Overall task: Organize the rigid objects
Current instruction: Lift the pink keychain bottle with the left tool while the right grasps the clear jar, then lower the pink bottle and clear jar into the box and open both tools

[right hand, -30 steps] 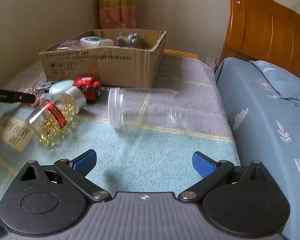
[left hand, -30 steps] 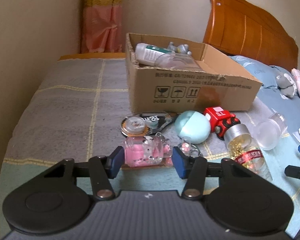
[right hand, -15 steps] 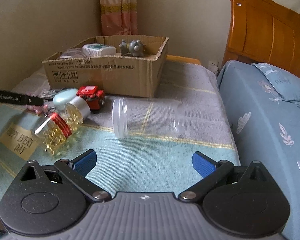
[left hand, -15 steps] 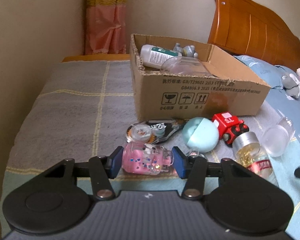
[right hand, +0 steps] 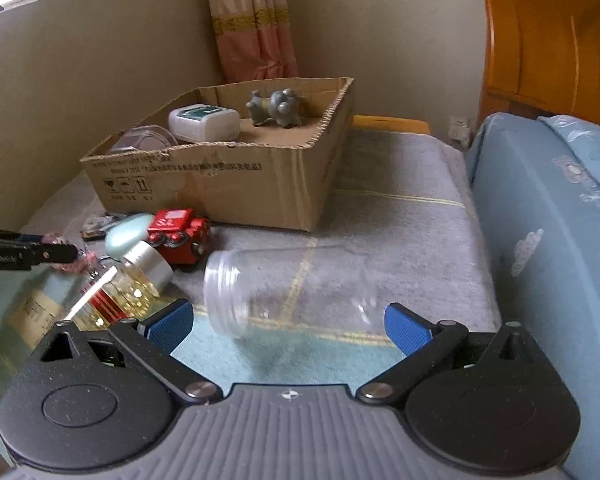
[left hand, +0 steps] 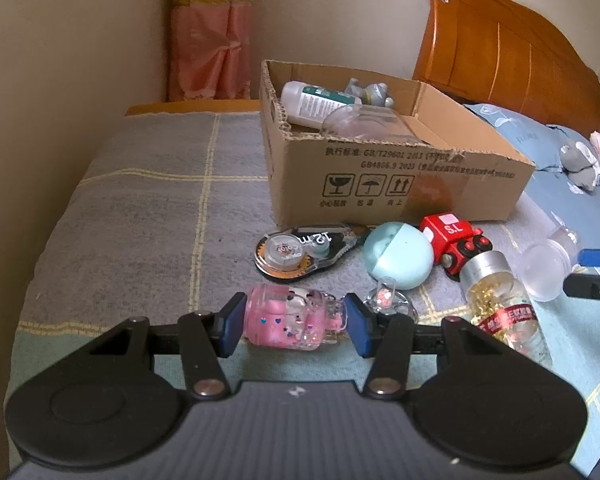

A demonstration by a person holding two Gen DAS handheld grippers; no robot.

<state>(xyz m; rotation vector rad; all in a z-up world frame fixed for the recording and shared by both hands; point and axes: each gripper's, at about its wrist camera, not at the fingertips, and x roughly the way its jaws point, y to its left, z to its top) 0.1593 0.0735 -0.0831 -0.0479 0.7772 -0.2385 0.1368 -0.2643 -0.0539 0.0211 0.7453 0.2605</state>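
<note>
Left claw (left hand: 294, 323) clamped on pink glitter bottle (left hand: 296, 321), angled down, seemingly just above the bed blanket (left hand: 140, 216). Right claw (right hand: 288, 322) spread wide, empty, tilted down just before clear jar (right hand: 284, 290) lying sideways near cardboard box (right hand: 236, 184).

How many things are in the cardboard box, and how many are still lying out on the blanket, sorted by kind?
In the cardboard box: 3
Bottles and jars on the blanket: 3
Toys and trinkets on the blanket: 3
Tape dispenser: 1
Total: 10
</note>
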